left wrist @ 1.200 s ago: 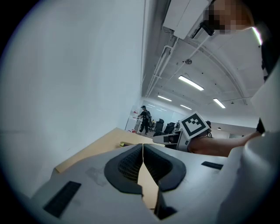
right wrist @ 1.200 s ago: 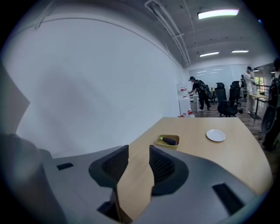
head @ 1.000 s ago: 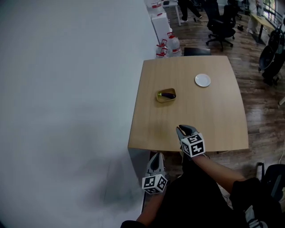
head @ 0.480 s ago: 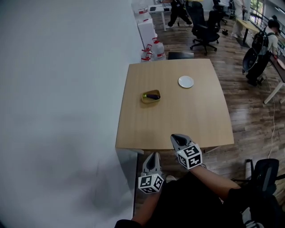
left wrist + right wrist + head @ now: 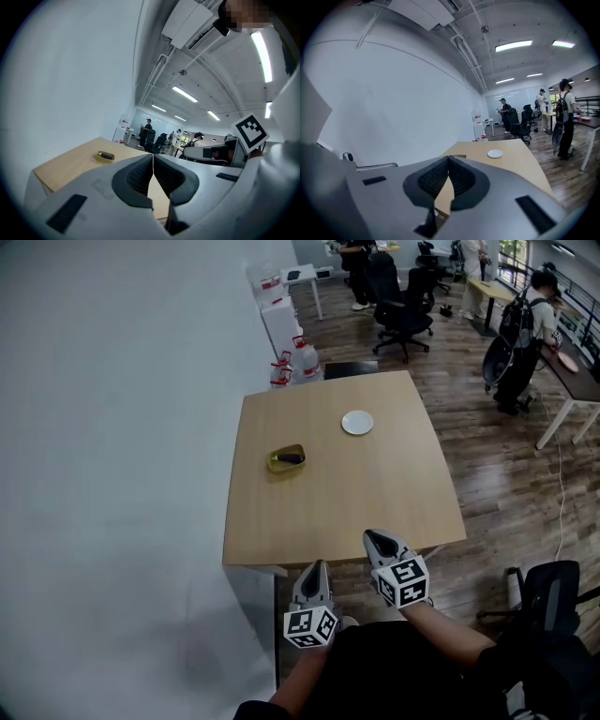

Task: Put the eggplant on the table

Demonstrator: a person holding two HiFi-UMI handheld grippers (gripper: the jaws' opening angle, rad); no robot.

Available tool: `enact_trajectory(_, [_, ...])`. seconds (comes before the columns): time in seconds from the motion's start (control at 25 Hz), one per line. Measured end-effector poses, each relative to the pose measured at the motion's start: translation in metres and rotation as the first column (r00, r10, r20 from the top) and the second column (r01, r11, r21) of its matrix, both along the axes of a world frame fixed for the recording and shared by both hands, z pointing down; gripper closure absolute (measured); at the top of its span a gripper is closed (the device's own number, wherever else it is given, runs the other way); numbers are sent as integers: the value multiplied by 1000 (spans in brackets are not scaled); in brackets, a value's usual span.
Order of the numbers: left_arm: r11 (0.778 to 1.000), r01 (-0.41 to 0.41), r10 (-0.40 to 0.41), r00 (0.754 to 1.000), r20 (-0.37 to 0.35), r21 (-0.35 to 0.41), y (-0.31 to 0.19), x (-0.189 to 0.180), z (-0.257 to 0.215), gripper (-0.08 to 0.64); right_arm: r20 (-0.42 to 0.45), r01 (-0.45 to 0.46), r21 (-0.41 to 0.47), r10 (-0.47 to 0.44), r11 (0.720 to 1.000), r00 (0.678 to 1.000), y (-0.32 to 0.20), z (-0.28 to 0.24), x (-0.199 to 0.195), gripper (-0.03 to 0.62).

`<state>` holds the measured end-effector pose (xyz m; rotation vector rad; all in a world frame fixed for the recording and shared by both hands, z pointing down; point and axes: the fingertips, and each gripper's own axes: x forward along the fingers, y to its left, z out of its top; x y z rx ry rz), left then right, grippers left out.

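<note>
A dark purple eggplant (image 5: 291, 458) lies in a small yellow bowl (image 5: 286, 461) on the left half of the wooden table (image 5: 347, 502). The left gripper view shows the same bowl (image 5: 105, 156) far off. My left gripper (image 5: 314, 573) hangs just off the table's near edge, shut and empty. To its right my right gripper (image 5: 379, 542) hovers over that near edge, jaws pressed together with nothing between them. Both grippers are well short of the bowl.
A white plate (image 5: 357, 422) sits toward the table's far side. A white wall runs along the left. Water jugs (image 5: 293, 360) stand behind the table. Office chairs (image 5: 405, 310), desks and people fill the room beyond and to the right.
Both grippers have drawn back toward me, the right one from over the table to its near edge. The table now looks farther off. The eggplant and bowl have not moved.
</note>
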<state>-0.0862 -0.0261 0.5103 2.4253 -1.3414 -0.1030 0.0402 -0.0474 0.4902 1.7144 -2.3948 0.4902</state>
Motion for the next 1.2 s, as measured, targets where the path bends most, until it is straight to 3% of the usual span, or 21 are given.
enact_trajectory(0.28, [998,-50,49,998,36,27,8,41,-20,545,-34,-113,20,114,993,993,46,-8,69,532])
enact_trajectory(0.68, [989,-145,141,987,81,41,49,102,-16,545,-52,-204,27,205,979,977,101,3,127,532])
enact_trajectory(0.88, [989,-146,144,984,107,12,70,112,-8,545,-33,-212,3,212,977,977,126,15,140,532])
enact_trajectory(1.2, [990,-137,139,986,88,-22,100,128,-6,545,-53,-191,32,193,981,980,148,9,158,532])
